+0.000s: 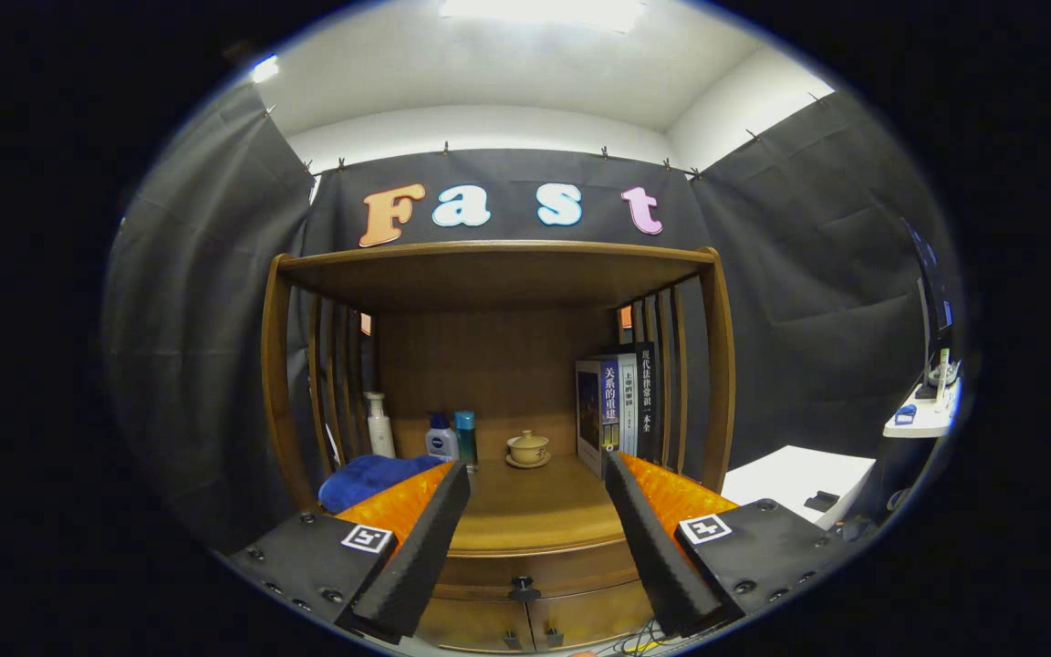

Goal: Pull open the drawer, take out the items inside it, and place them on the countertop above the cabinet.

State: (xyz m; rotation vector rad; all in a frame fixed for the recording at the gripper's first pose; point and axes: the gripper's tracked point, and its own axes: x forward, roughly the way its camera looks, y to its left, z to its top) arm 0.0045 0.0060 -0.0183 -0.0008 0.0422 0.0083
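Note:
A wooden cabinet stands ahead, with a closed drawer (535, 575) under its countertop (535, 511). The drawer's small dark knob (523, 589) sits low between my fingers. My gripper (536, 470) is open, with nothing between its fingers, and hovers in front of the countertop, some way short of the drawer. The drawer's inside is hidden.
On the countertop sit a blue cloth (366, 479), a white pump bottle (379, 426), two small bottles (451, 440), a lidded tea cup on a saucer (528, 448) and upright books (619, 406). Two lower cabinet doors (525, 625) lie beneath the drawer. A white table (799, 479) stands to the right.

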